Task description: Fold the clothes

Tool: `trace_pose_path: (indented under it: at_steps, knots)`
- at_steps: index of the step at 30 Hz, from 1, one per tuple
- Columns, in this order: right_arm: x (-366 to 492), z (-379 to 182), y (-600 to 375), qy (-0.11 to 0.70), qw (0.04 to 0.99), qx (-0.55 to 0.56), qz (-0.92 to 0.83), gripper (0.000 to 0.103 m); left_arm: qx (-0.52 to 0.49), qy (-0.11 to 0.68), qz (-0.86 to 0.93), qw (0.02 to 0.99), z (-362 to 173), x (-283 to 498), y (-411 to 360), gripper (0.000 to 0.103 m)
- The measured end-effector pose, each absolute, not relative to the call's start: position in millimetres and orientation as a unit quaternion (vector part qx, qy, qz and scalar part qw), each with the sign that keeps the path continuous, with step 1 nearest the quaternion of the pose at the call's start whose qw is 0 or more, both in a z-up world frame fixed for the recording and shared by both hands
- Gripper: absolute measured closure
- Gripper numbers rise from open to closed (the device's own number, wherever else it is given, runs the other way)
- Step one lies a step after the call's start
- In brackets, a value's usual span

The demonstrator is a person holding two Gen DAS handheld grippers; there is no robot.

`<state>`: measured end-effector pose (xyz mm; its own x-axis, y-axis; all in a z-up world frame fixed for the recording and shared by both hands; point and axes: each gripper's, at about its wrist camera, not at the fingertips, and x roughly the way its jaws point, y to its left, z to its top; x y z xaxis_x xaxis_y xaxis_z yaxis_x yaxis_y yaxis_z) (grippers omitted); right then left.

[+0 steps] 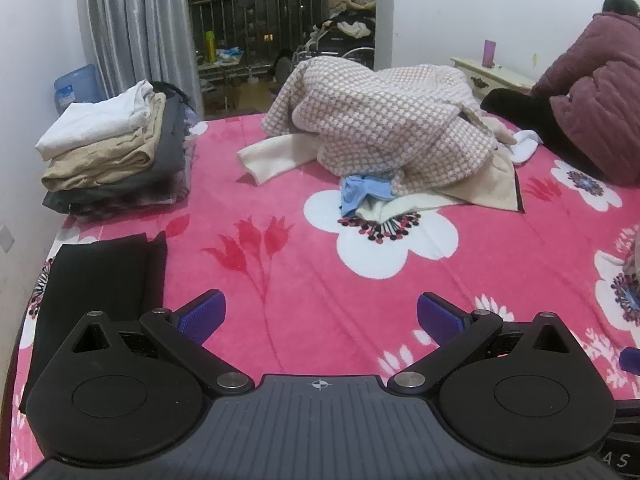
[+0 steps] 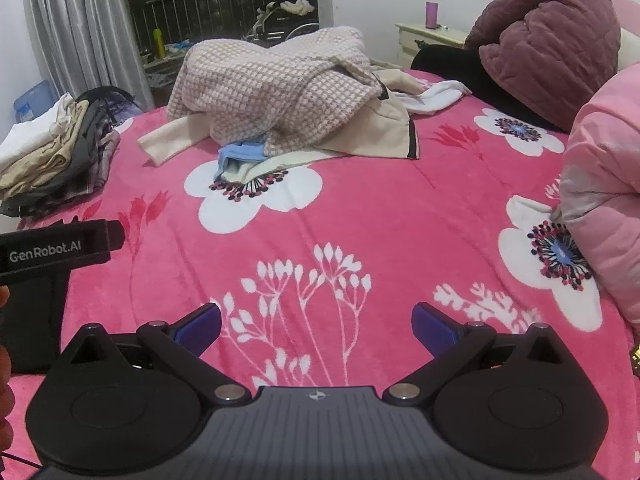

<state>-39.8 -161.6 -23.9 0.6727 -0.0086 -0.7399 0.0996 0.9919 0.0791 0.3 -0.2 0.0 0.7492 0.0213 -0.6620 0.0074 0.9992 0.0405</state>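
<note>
Both the left hand-held gripper [image 1: 321, 314] and right hand-held gripper [image 2: 316, 322] gape wide, holding nothing, over the bed [image 1: 320, 264]. The unfolded clothes heap [image 1: 384, 128] lies mid-bed, the folded stack [image 1: 116, 148] at its left edge.

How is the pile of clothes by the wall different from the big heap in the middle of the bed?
The pile by the wall is folded flat and stacked in layers; the middle heap is crumpled and loose. The pile shows plain white, tan and grey; the heap's top is checked. Both lie on the pink blanket.
</note>
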Motion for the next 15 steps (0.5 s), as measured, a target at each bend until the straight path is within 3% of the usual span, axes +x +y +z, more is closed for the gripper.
trace_pose_path:
  at_steps: [15]
  knots:
    - [-38, -25, -162, 0.398, 0.916, 0.048, -0.037, 0.0, 0.003, 0.353, 0.014, 0.935, -1, 5, 11, 0.0]
